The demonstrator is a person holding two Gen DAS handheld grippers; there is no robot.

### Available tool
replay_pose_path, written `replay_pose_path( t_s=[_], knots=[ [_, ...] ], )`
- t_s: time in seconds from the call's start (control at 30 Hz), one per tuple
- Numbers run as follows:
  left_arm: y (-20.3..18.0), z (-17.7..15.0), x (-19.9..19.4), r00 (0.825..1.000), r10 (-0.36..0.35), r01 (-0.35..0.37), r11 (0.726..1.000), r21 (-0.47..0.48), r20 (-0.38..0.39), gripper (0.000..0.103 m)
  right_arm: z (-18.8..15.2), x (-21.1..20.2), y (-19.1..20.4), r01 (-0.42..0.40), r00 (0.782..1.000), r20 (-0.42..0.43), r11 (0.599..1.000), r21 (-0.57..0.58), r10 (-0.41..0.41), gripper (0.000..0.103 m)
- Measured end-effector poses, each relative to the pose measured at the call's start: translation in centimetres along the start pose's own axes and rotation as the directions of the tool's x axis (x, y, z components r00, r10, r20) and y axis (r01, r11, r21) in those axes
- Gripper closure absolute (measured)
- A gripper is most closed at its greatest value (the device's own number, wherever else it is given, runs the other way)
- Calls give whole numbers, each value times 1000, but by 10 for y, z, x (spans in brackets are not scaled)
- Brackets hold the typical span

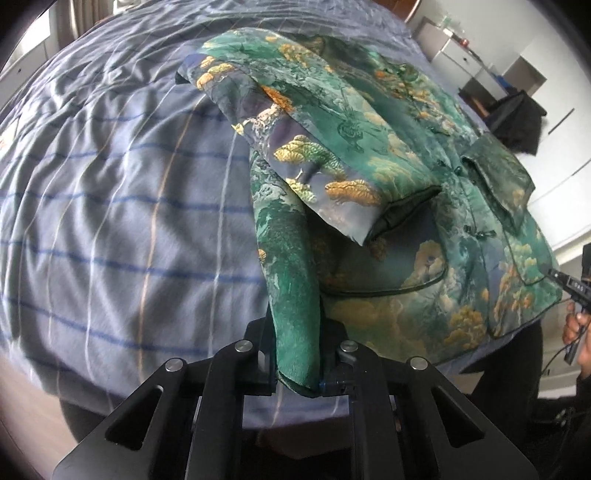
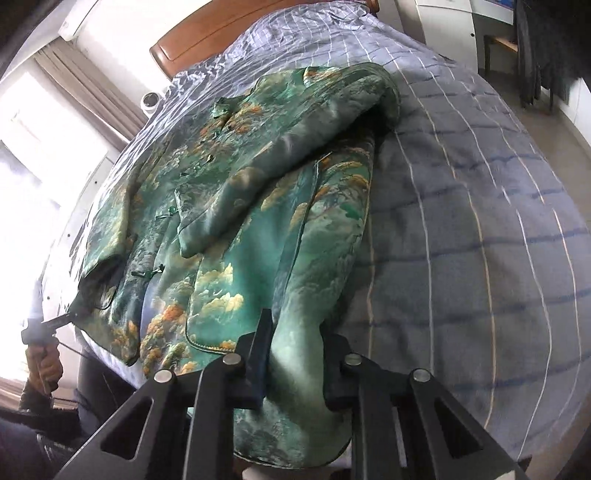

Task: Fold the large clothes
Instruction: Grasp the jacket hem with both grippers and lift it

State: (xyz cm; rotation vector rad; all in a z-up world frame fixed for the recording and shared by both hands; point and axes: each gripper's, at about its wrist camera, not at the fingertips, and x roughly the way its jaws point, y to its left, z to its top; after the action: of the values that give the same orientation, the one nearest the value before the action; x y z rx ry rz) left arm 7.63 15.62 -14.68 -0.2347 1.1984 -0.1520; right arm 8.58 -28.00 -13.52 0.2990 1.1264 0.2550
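A green patterned jacket (image 1: 388, 155) with gold and blue print lies on a blue checked bedsheet (image 1: 110, 184). Both sleeves are folded in over its front. My left gripper (image 1: 297, 354) is shut on the jacket's bottom hem at its left corner, and the green cloth runs up from between the fingers. In the right wrist view the same jacket (image 2: 229, 206) spreads to the left, and my right gripper (image 2: 295, 365) is shut on a thick fold of its hem at the right corner. Each gripper shows small at the edge of the other's view.
The bedsheet (image 2: 461, 221) covers the whole bed, with a wooden headboard (image 2: 221, 29) at the far end. White cabinets (image 1: 480, 59) and a dark bag (image 1: 517, 118) stand past the bed's right side. A window with curtains (image 2: 85, 85) is to the left.
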Motion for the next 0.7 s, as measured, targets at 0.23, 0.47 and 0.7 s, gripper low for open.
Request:
replay_pose_path(
  t_s=[0.23,0.47,0.7],
  knots=[
    [13,-18,7,999,27,-27,1000,-16,-28,90,-26,5,-12,14,999,-43,999,45,-12,83],
    [2,-15,17,992,123,-123,992,30,-7,66,-19,14,-16,66,997,-32,998,-7,-66,77],
    [7,-34,-20,987,154,-153,988,-8,46,38,-13,-13,-9,265,964,8,962,-72,-265,39]
  ],
)
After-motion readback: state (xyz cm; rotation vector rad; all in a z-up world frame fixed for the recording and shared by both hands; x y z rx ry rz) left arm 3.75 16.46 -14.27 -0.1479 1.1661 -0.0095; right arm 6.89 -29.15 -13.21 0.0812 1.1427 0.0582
